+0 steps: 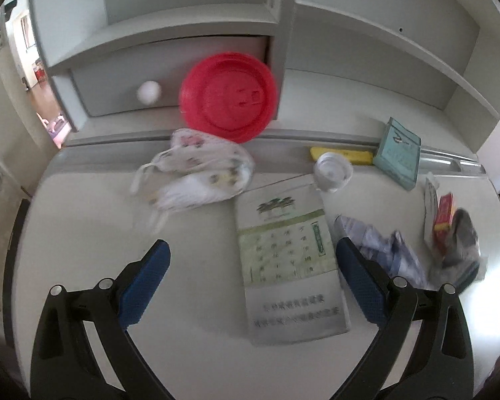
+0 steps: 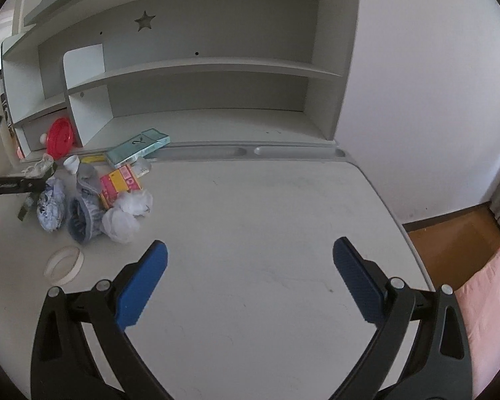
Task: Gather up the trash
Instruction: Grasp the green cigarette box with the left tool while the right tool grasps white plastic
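Blue-padded left gripper (image 1: 251, 250) hangs low over the desk (image 1: 83, 233), jaws spread wide, nothing between them but bare top and the near end of a printed paper carton (image 1: 288, 266) lying flat. Right gripper (image 2: 250, 250) likewise wide apart & empty, over a bare stretch of desk well apart from the litter.

Trash sits in a cluster on the left/back part of the desk. From the left wrist view, near to far: carton betw. the pads; crumpled bluish paper (image 1: 390, 250) just beside the right pad; grey crumpled bag (image 1: 463, 243) w/ a red-yellow box (image 1: 445, 216) at the far right; patterned plastic bag (image 1: 200, 173) ahead-left; small clear cup (image 1: 332, 170); yellow bar (image 1: 343, 154) in the desk groove; teal box (image 1: 398, 153) leaning at the back; red round lid (image 1: 228, 95) propped against the drawer (image 1: 116, 76). Right wrist view adds white tissue wads (image 2: 126, 213) and a white tape ring (image 2: 64, 265) nearest that gripper.

Judgement: step in hand = picking a 1st piece, approx. at the start. Carton is flat & wider than a pinch suits, so prob. better to take a crumpled piece first: drop over the bluish paper, close on its bulk, lift straight. Frame is blurred, so slow down before closing. No bin visible in either view; can't tell where it goes.
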Tool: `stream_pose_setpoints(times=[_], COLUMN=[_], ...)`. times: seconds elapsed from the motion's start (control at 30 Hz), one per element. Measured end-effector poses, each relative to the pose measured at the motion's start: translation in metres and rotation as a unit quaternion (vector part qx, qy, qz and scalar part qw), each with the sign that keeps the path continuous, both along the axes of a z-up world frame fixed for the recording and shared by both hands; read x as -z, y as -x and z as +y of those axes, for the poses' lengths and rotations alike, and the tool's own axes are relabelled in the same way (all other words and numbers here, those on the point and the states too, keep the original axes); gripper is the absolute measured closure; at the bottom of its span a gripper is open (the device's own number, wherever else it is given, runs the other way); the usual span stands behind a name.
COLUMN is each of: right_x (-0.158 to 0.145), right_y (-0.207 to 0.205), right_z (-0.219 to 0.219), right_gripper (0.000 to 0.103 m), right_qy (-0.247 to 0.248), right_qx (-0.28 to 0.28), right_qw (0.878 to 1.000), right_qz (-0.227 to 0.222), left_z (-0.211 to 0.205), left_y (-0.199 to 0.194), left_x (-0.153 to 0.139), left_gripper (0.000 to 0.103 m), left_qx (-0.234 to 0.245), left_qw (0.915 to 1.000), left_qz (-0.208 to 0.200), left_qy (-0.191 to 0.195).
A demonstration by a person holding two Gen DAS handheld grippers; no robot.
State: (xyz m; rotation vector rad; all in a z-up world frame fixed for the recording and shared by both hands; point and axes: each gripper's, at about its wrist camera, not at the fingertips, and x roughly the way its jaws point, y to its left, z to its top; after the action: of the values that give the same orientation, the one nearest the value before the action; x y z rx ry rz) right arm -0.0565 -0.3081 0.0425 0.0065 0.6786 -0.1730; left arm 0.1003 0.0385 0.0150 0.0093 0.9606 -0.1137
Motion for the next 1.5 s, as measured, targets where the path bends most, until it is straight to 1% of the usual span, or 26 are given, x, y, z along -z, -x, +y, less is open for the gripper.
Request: stream_pose_setpoints(times=[0.23,0.4,0.43,0.53,0.57,0.63,0.67,0.7,0.73,0.77,0.8,0.83,0.87,0.97,1.0,1.03,1.07,1.1,1.17,1.27,1.5], right_x=[0.006,0.006,0.007,0.009,0.010,0.012,0.014,0.016,0.019,0.023,0.026,0.027,0.027,0.022,0.018,0.014,0.010,0.003,-0.003,0.000,0.003], right_y=[-0.027,-0.040,-0.044,-0.055,-0.058,-0.066,-0.070,-0.075,-0.080,-0.084,-0.087,-0.087,-0.086,-0.080,-0.076,-0.073,-0.069,-0.063,-0.056,-0.050,-0.032], right_z=[0.026,0.046,0.049,0.055,0.058,0.064,0.067,0.070,0.071,0.072,0.071,0.070,0.069,0.068,0.066,0.065,0.063,0.061,0.057,0.054,0.053], right_gripper=[0.007,0.007,0.007,0.007,0.007,0.008,0.012,0.020,0.024,0.036,0.053,0.067,0.069,0.069,0.069,0.069,0.069,0.069,0.069,0.069,0.069], right_qy=[-0.012,-0.013,-0.011,-0.018,-0.022,-0.021,-0.018,-0.017,-0.020,-0.028,-0.047,-0.059,-0.063,-0.058,-0.060,-0.059,-0.058,-0.058,-0.057,-0.066,-0.071], right_qx=[-0.053,-0.090,-0.095,-0.110,-0.115,-0.122,-0.124,-0.127,-0.130,-0.135,-0.143,-0.146,-0.144,-0.136,-0.134,-0.132,-0.128,-0.123,-0.118,-0.117,-0.118], right_qw=[0.998,0.996,0.995,0.993,0.992,0.991,0.991,0.990,0.989,0.988,0.986,0.984,0.985,0.986,0.987,0.988,0.989,0.990,0.991,0.990,0.990], right_qz=[0.016,0.025,0.029,0.039,0.042,0.047,0.051,0.058,0.065,0.072,0.077,0.079,0.078,0.070,0.064,0.057,0.048,0.038,0.028,0.033,0.035], left_z=[0.020,0.011,0.009,0.007,0.008,0.012,0.014,0.016,0.018,0.020,0.022,0.022,0.021,0.022,0.021,0.020,0.020,0.020,0.019,0.019,0.023], left_y=[0.011,0.004,0.004,0.005,0.005,0.009,0.010,0.011,0.011,0.013,0.014,0.016,0.019,0.024,0.027,0.028,0.030,0.033,0.036,0.039,0.045], left_x=[0.001,0.009,0.010,0.009,0.009,0.005,0.002,0.001,0.000,-0.001,-0.003,-0.006,-0.010,-0.021,-0.025,-0.027,-0.030,-0.035,-0.037,-0.032,-0.029], left_gripper=[0.006,0.007,0.007,0.007,0.010,0.028,0.042,0.044,0.045,0.045,0.046,0.047,0.049,0.051,0.059,0.084,0.092,0.092,0.092,0.092,0.092], left_qx=[0.004,0.034,0.040,0.051,0.052,0.055,0.053,0.054,0.058,0.057,0.056,0.056,0.057,0.060,0.064,0.067,0.063,0.067,0.071,0.077,0.067], left_qw=[0.9997,0.9985,0.9981,0.9978,0.9977,0.9978,0.9979,0.9980,0.9981,0.9983,0.9984,0.9984,0.9983,0.9978,0.9974,0.9971,0.9972,0.9965,0.9961,0.9958,0.9968], left_qz=[0.015,0.031,0.027,0.022,0.020,0.008,0.003,0.004,0.002,0.002,0.000,-0.005,-0.012,-0.028,-0.033,-0.035,-0.039,-0.043,-0.045,-0.033,-0.029], left_qy=[-0.016,-0.030,-0.039,-0.038,-0.037,-0.036,-0.036,-0.031,-0.021,-0.016,-0.010,-0.005,-0.002,0.005,0.008,0.012,0.013,0.026,0.027,0.038,0.031])
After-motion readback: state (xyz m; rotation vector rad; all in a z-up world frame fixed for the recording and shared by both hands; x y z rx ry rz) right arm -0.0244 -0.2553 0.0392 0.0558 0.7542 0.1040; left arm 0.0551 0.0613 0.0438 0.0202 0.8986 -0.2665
